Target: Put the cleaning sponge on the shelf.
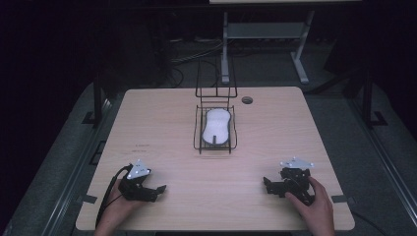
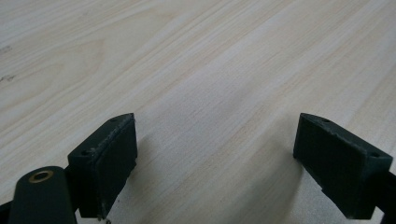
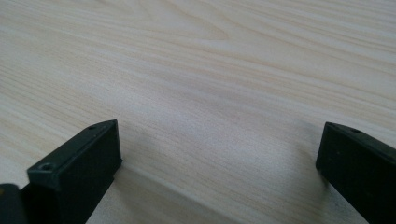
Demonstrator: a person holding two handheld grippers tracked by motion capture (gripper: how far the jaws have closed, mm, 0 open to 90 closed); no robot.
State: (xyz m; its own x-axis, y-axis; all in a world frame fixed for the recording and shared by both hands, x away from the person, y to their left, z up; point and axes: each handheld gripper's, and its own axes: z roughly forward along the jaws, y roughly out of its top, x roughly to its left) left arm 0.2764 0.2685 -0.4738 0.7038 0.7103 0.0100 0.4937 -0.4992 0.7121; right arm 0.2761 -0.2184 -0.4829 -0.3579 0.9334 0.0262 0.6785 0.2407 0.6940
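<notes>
Wooden table [image 1: 162, 132], cable hole [image 1: 247, 100], grey floor [image 1: 339, 113]

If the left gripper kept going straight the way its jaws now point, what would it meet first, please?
Probably nothing but the pale wooden table: the left gripper, jaws open, faces bare tabletop. From above it points across toward the right gripper, passing short of the black wire basket.

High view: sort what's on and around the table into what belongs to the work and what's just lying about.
Belongs to the work:
- left gripper, jaws open
- right gripper, jaws open
- black wire rack
- white oval piece lying in the rack

Just there:
- table
- round hole in the tabletop
- grey stand behind the table
- floor cables
</notes>
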